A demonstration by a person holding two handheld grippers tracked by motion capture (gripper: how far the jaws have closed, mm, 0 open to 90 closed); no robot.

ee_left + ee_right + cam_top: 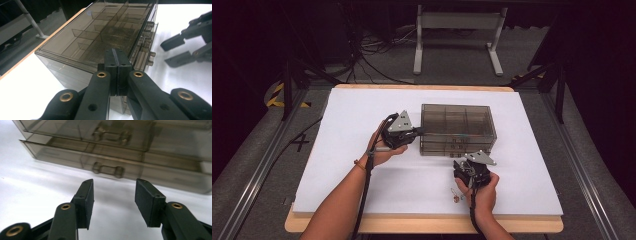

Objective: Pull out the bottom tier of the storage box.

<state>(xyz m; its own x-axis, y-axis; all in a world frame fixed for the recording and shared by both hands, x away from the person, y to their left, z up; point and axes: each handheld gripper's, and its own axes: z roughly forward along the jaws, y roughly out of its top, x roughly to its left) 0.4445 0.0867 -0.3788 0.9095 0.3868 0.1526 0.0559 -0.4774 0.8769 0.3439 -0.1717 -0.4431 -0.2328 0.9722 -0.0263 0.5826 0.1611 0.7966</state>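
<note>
Nearest the person, the right gripper (474, 169) sits low over the white sheet (362, 175) that covers the bench (422, 224), just in front of the smoky see-through drawer box (458, 129); a small reddish ring-like item (455, 195) lies on the sheet beside that hand, too small to identify. In the right gripper view its jaws are spread wide and empty, aimed at the lower drawer's handle (108, 169), with a gap of bare sheet between pads and handle; a second handle (111, 133) shows on the drawer above. A little farther in, the left gripper (404, 131) rests at the box's left end. In the left gripper view its jaws are pressed together, their tips lying against the top edge of the box, whose divided compartments (100, 35) show through the lid. The box stands near the middle of the sheet, drawer fronts facing the person. Beyond the bench, on the grey floor, stands a white metal frame (457, 35).
</note>
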